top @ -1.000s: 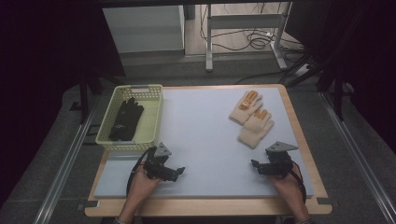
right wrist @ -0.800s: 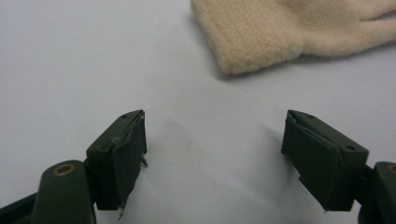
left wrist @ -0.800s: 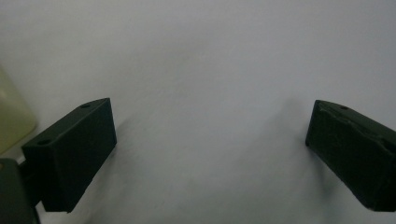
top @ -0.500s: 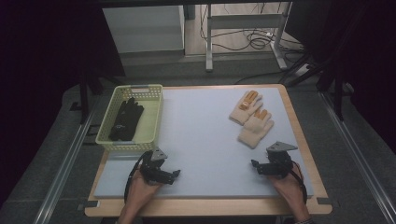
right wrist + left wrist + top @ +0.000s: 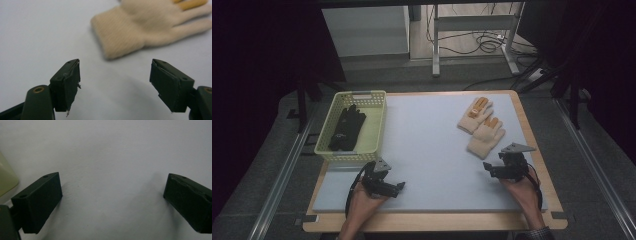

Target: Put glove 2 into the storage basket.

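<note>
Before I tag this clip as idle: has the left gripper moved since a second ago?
Yes, slightly. In the high view the left gripper has slid toward the table's near edge, away from the green basket it sat closer to before. Its jaws stand open over bare mat.

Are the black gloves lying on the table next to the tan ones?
No, the black gloves lie inside the green basket.

My right gripper (image 5: 115, 82) hangs over the pale desk (image 5: 37, 32), its fingers (image 5: 66, 83) spread with nothing between them, having just closed a little. A cream glove (image 5: 140, 27) lies just beyond, cuff toward me.
</note>
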A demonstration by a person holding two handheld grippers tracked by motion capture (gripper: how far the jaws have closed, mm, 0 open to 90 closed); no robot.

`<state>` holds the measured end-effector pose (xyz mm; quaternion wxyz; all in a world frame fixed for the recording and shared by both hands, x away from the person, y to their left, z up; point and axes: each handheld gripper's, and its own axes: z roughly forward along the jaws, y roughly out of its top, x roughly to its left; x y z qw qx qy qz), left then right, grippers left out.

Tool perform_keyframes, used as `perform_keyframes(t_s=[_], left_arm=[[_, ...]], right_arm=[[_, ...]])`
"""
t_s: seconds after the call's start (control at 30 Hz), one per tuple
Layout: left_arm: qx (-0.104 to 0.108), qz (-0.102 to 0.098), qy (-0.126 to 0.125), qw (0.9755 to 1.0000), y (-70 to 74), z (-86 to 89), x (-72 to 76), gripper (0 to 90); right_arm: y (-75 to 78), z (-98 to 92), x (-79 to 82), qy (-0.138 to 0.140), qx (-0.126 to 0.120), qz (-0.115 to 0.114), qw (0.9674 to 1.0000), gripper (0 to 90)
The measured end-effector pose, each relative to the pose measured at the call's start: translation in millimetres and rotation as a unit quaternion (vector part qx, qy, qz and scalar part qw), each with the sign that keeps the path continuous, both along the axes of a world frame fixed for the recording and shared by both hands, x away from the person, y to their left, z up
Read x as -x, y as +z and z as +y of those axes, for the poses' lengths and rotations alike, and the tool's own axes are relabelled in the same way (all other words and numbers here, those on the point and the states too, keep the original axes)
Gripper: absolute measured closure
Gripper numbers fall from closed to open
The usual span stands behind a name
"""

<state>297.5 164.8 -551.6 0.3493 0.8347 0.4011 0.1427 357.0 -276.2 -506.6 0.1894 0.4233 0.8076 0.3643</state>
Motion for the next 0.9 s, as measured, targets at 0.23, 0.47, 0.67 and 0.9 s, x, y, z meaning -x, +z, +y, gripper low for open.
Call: perform_keyframes(t_s=[0.23,0.47,0.67,0.9], left_arm=[[0.000,0.000,0.000,1.0000,0.0,0.1,0.0,2.1],[0.000,-0.001,0.000,1.0000,0.0,0.0,0.1,2.1],[0.000,-0.001,0.000,1.0000,-0.1,-0.1,0.2,2.1],[-0.001,-0.001,0.000,1.0000,0.0,0.0,0.2,2.2]], right_arm=[[20.9,-0.6,-35.7,-0.004,0.002,-0.021,0.9998,24.7],[21.3,7.2,-76.3,-0.008,-0.001,-0.017,0.9998,24.2],[5.2,19.5,-101.9,-0.006,0.014,-0.009,0.9998,22.4],[-15.0,27.3,-118.8,-0.013,0.035,0.002,0.9993,24.3]])
